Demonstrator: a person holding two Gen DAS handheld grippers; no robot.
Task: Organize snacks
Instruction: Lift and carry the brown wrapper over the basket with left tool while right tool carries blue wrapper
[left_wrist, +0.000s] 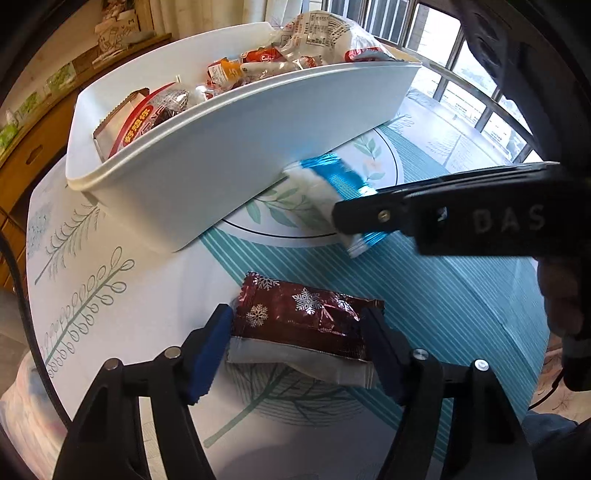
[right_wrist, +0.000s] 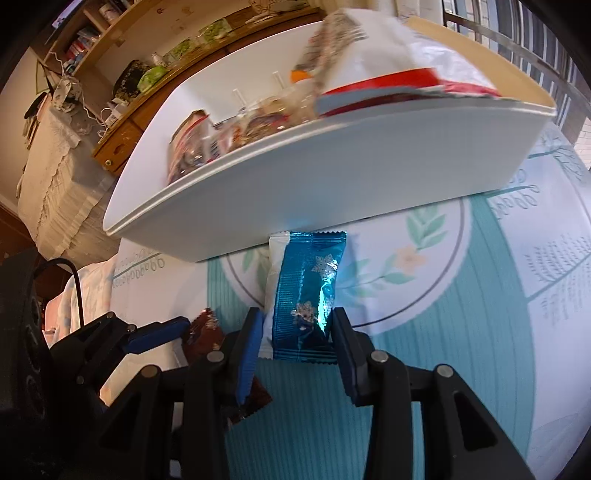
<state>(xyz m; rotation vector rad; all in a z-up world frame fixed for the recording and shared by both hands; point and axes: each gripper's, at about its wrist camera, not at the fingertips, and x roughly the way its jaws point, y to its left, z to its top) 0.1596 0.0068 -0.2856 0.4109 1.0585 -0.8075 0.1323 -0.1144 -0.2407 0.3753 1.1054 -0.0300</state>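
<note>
Gripping the blue snack packet (right_wrist: 306, 295) across its width, right gripper (right_wrist: 297, 332) pinches light, crinkly, slippery foil near the white bin (right_wrist: 332, 177). Left gripper (left_wrist: 297, 343) brackets the dark red packet (left_wrist: 303, 321), pads at its short ends; can't tell if pressing. Hold mid-body, not the seams.

A table (left_wrist: 92, 302) covered with a cloth printed in pale leaf sprigs, teal stripes and a round medallion carries everything. On it stands a white plastic bin (left_wrist: 207, 162), heaped with snack packets, its base overlapping the far side of the medallion. Near the front edge lies a dark red snack packet (left_wrist: 303, 317) with silver snowflakes, flat on the cloth where the white part meets the stripes, while a blue foil snack packet (right_wrist: 306, 291) with a white side sits over the medallion just in front of the bin's wall, whether resting on the cloth cannot be told.
</note>
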